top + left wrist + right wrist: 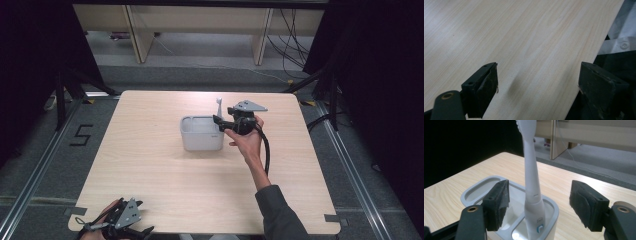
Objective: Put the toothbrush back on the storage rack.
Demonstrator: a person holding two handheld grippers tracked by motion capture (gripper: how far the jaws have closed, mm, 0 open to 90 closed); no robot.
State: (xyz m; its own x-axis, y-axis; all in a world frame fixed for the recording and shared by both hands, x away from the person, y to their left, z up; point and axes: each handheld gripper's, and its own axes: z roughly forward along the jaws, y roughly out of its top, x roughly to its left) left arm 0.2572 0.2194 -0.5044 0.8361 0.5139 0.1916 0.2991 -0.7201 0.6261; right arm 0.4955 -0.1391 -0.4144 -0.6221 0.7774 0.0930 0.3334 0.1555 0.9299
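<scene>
A white electric toothbrush (532,187) stands upright in the near compartment of a grey holder (469,195). In the high view the toothbrush (219,106) rises from the right end of the holder (200,140) at the table's middle. My right gripper (539,202) is open, its jaws either side of the toothbrush handle without touching it; in the high view my right gripper (220,123) sits at the holder's right end. My left gripper (537,87) is open over bare wood at the table's near left edge, where the high view shows my left gripper (140,233).
The light wooden table (150,170) has its near edge right under the left gripper. Beyond the far edge stand wooden furniture legs (137,35) and loose cables (290,45) on a grey floor. Dark curtains flank both sides.
</scene>
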